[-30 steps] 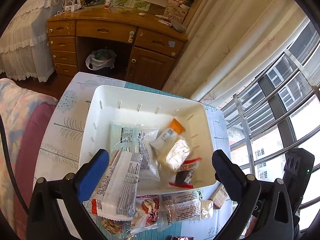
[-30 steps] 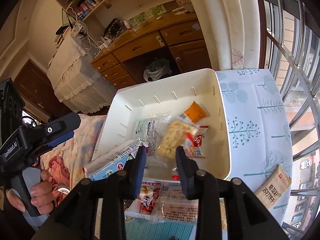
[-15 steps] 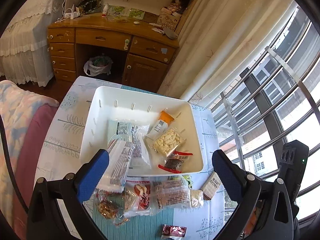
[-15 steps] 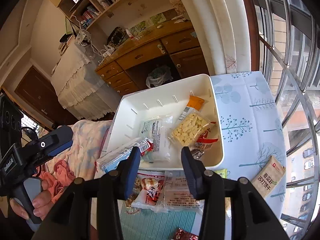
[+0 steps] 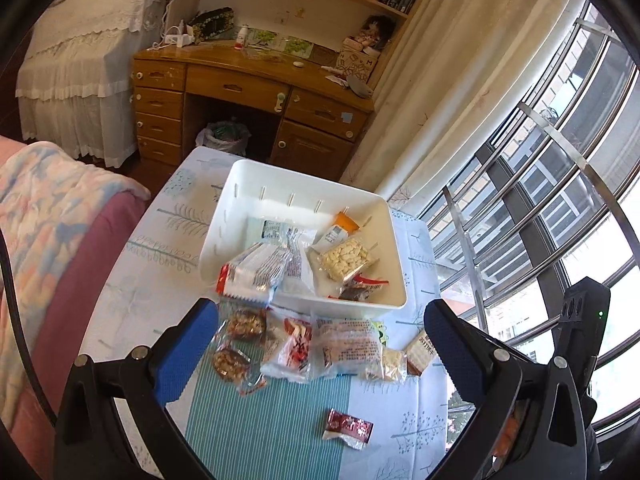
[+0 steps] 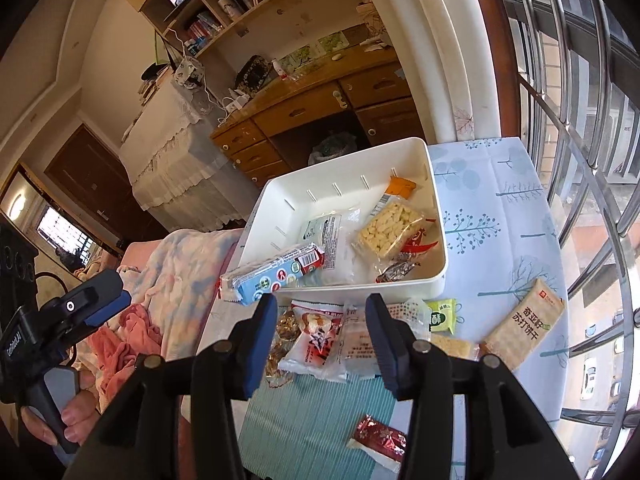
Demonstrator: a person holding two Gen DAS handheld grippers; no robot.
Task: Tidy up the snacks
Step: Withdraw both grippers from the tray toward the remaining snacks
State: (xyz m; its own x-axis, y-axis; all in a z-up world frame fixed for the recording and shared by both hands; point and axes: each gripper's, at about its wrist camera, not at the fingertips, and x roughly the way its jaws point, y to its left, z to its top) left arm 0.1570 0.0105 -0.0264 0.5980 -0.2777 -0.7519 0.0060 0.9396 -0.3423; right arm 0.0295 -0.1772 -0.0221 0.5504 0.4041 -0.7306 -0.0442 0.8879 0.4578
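A white bin on the table holds several snack packs. A long blue-and-white biscuit pack lies across the bin's near-left rim, half inside. Loose packs lie in front of the bin: nut bars, a clear white bag, a red wrapper and a tan cracker pack. My left gripper is open and empty above the loose packs; it also shows at the left of the right wrist view. My right gripper is open and empty over them.
The table carries a pale tree-print cloth and a teal striped mat. A sofa with a blanket is to the left. A wooden desk stands behind, window bars to the right.
Both grippers have pulled back and up from the bin. The right gripper's jaws have widened. The long biscuit pack now rests on the bin's rim, free of the left gripper.
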